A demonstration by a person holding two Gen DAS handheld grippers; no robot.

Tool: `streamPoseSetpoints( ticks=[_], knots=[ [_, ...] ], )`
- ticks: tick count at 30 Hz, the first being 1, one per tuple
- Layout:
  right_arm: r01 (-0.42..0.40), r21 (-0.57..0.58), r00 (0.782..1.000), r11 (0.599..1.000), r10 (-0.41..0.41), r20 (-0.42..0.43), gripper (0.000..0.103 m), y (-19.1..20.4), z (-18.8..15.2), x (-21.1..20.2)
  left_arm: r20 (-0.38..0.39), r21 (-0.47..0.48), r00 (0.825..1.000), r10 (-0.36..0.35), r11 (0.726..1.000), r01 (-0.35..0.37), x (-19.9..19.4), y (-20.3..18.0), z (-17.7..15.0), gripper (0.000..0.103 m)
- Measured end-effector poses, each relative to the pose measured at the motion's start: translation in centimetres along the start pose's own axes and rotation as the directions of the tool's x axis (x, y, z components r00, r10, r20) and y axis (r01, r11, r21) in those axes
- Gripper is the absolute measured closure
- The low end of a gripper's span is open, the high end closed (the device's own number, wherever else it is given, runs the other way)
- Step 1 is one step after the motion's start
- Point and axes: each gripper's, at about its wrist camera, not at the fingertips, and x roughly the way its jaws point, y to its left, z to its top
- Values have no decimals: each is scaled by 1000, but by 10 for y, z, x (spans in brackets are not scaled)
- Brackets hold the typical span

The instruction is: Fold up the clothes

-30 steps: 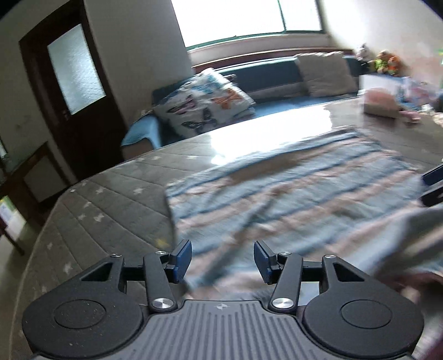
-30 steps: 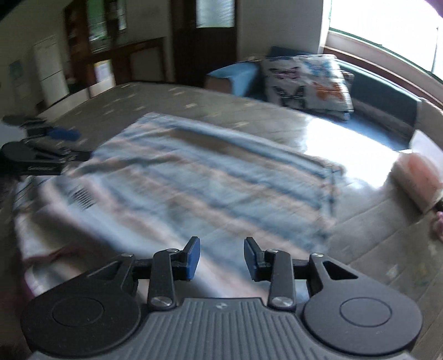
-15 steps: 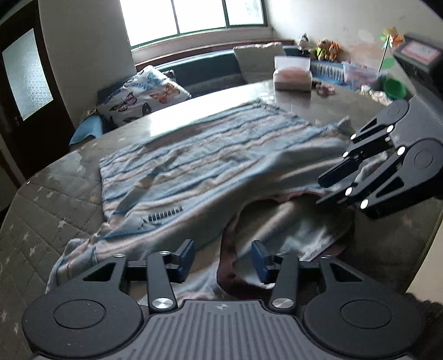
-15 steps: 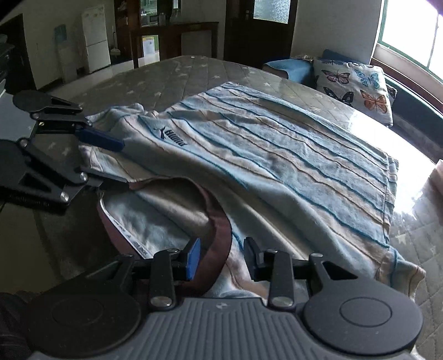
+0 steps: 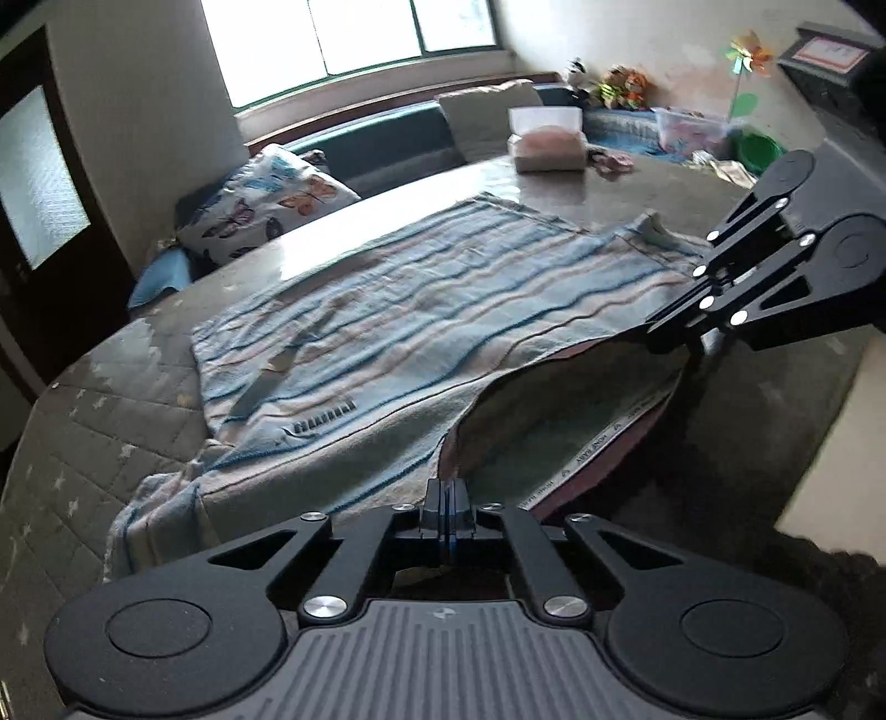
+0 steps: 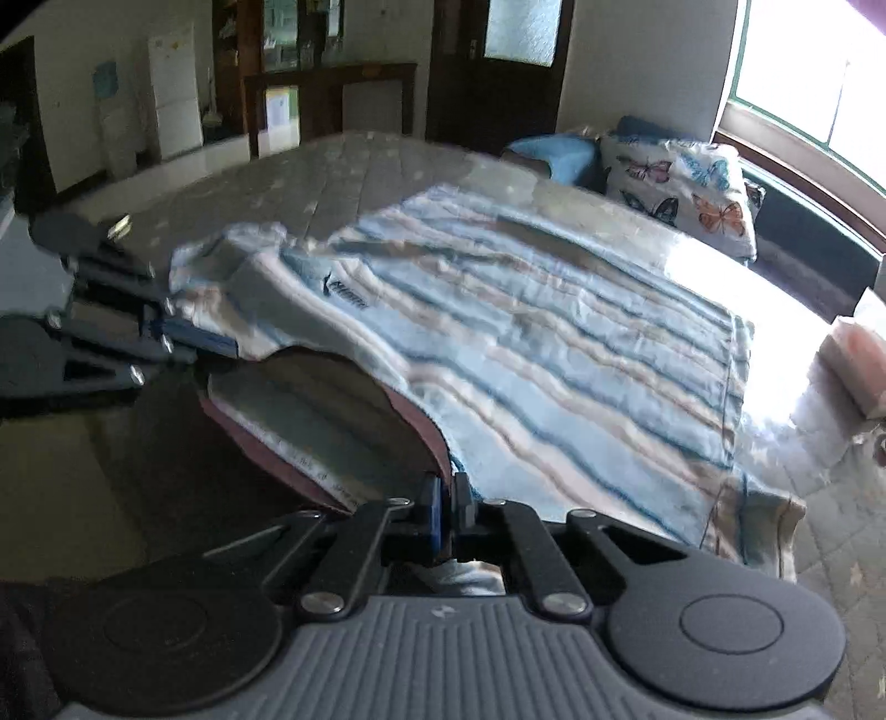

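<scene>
A bright living room here, big window point(image 5: 354, 39) at the far wall, a bench seat below it with a butterfly cushion point(image 5: 260, 205), and a dark door point(image 6: 493, 61) off to one side. In front of all that sits the wide desk point(image 5: 111, 399) under a quilted star-pattern cover, glare bouncing off its far half.

Spread flat across the desk is the striped shirt point(image 5: 421, 315), pale blue with tan and dark blue bands, its maroon collar point(image 6: 421, 426) at the near edge, hem towards the window. A small dark logo shows on the chest in both views.

Now the change: half a second ago both pairs of fingers stood apart just short of the neckline. Not any more. The left gripper point(image 5: 446, 507) has clamped down, blue pads pressed together on the shirt's near edge at the left end of the collar. The right gripper point(image 6: 443, 509) has done the same on the other side, fingers pinched tight with the maroon collar band running right into them. Each gripper is also visible in the other's camera, at the opposite shoulder.

Between the two grips the neck opening gapes, the inner back of the shirt and a printed label tape showing. A pink tissue box point(image 5: 548, 152) sits on the far right of the desk, well apart from the shirt.
</scene>
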Motion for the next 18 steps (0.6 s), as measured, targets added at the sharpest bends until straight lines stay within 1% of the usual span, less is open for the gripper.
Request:
streamPoseSetpoints(
  ticks=[3, 5, 7, 9, 11, 12, 13, 14, 16, 18],
  knots=[
    [-15, -4, 999, 1000, 15, -36, 99, 3, -5, 5, -27, 33, 999, -20, 999, 21, 0, -6, -7, 102],
    [-31, -15, 998, 999, 30, -51, 92, 6, -7, 7, -43, 43, 999, -21, 999, 23, 1, -7, -10, 101],
    [-60, -48, 997, 997, 58, -44, 87, 14, -5, 7, -32, 42, 999, -19, 999, 21, -3, -4, -8, 100],
    [-89, -81, 996, 993, 86, -38, 85, 21, -3, 8, -14, 30, 1000, -20, 999, 20, -9, -1, -5, 97],
    [-117, -114, 993, 987, 114, -33, 78, 28, -1, 8, 1, 19, 1000, -2, 1000, 2, -12, 3, -4, 96],
    [-130, -131, 991, 983, 127, -30, 71, 31, 1, 8, 8, 13, 1000, 7, 1000, -7, -14, 5, -3, 95],
    [-144, -147, 990, 979, 141, -28, 68, 35, 2, 8, 15, 7, 1000, 15, 1000, -16, -15, 6, -2, 95],
    [-158, -164, 987, 974, 155, -27, 68, 39, 3, 8, 21, 1, 999, 25, 1000, -25, -17, 8, -2, 94],
    [-182, -188, 983, 965, 180, -27, 68, 44, 4, 10, 20, -33, 998, 51, 998, -51, -18, 18, -2, 89],
    [-198, -187, 980, 962, 194, -38, 68, 45, 4, 15, 17, -71, 996, 85, 994, -83, -17, 29, -3, 76]
  ],
)
